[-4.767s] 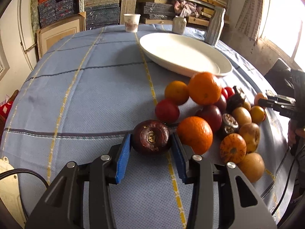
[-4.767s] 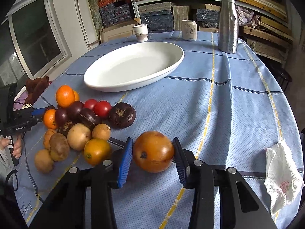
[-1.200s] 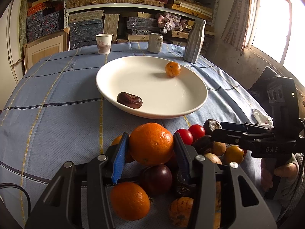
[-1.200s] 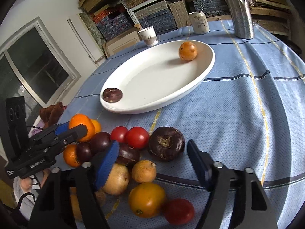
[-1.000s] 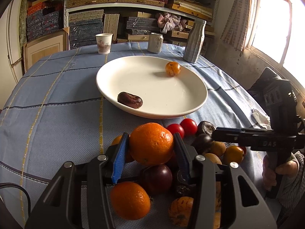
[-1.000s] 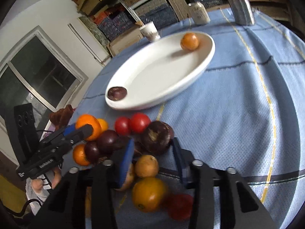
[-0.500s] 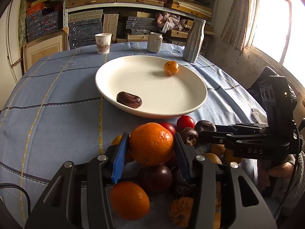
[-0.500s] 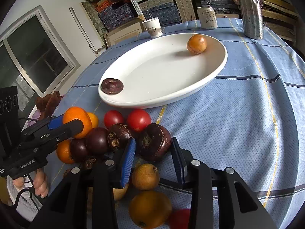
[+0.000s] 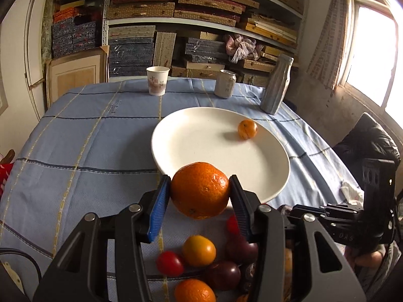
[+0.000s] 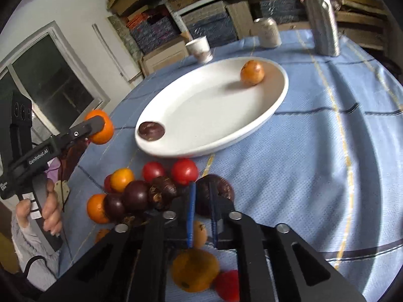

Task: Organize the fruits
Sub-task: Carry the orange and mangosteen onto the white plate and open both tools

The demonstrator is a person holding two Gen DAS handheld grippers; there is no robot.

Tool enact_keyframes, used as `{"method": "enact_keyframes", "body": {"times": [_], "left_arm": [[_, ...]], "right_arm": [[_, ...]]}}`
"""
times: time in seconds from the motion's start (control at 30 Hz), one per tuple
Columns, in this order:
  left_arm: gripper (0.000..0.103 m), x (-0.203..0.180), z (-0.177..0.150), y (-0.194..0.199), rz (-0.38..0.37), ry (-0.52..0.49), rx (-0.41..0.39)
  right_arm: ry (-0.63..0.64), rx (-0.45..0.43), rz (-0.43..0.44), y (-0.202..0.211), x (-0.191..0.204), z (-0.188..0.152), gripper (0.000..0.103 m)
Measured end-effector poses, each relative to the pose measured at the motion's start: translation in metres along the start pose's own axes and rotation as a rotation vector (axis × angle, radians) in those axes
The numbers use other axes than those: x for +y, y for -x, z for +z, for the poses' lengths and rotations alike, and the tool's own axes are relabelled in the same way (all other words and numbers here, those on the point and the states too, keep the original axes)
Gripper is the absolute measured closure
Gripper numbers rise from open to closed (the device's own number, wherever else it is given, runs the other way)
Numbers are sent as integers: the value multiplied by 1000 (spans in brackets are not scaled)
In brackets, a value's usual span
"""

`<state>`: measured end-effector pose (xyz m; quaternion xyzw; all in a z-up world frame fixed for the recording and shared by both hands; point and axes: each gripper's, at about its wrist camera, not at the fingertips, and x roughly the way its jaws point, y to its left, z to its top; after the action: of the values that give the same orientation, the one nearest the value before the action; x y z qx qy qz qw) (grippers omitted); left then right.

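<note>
Gripping a large round orange point(image 9: 200, 190) between its blue pads, the left gripper point(image 9: 200, 196) holds the fruit clear of the blue checked tablecloth point(image 9: 83, 151), in front of the near rim of the wide white oval plate point(image 9: 216, 148). From the right wrist view the same orange shows at the far left, pinched in the black fingers, with a person's hand point(image 10: 47, 209) wrapped round the handle below.

On the plate lie two fruits: a small orange-brown round fruit point(image 10: 252, 72) near the far rim and a dark purple mangosteen point(image 10: 151, 130) near the left end, touching the plate's edge.

The right gripper point(image 10: 201, 201) points down at the fruit heap on the cloth, just in front of the plate. Its jaws stand only a narrow way apart and are opening; a dark brown-purple mangosteen point(image 10: 219, 188) lies right at the fingertips, partly behind them, and the blurred view does not show whether the pads press on it.

The rest of the heap sits close together: two red tomatoes point(image 10: 183, 171), a small yellow-orange fruit point(image 10: 122, 178), several dark purple plums and mangosteens point(image 10: 137, 196), another orange point(image 10: 95, 207), and under the right gripper's body a dull orange fruit point(image 10: 194, 269) beside a red one point(image 10: 226, 285).

At the table's far edge stand a white paper cup point(image 9: 157, 80), a pale drink can point(image 9: 225, 83) and a tall grey metal bottle point(image 9: 276, 84).
</note>
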<state>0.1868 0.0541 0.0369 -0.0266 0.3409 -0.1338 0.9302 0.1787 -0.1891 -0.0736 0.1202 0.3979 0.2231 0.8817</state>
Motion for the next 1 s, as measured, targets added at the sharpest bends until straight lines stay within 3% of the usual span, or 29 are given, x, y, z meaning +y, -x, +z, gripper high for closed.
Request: {"method": "enact_keyframes", "body": {"times": [0.07, 0.2, 0.27, 0.37, 0.57, 0.8, 1.0], "left_arm": [[56, -3, 1, 1, -9, -11, -2], [56, -8, 3, -4, -13, -27, 8], [56, -10, 6, -6, -8, -29, 9], [56, -12, 14, -7, -7, -32, 3], [56, -16, 38, -7, -4, -34, -18], [56, -6, 68, -24, 26, -7, -45], [56, 10, 59, -69, 40, 41, 27]], "right_arm": [[22, -31, -66, 5, 1, -1, 39], [41, 42, -1, -11, 8, -1, 39], [89, 92, -48, -24, 16, -8, 42], [132, 94, -66, -26, 24, -7, 60], [149, 46, -105, -13, 23, -3, 61], [138, -99, -138, 22, 20, 55, 61], [116, -123, -128, -17, 22, 85, 61]]}}
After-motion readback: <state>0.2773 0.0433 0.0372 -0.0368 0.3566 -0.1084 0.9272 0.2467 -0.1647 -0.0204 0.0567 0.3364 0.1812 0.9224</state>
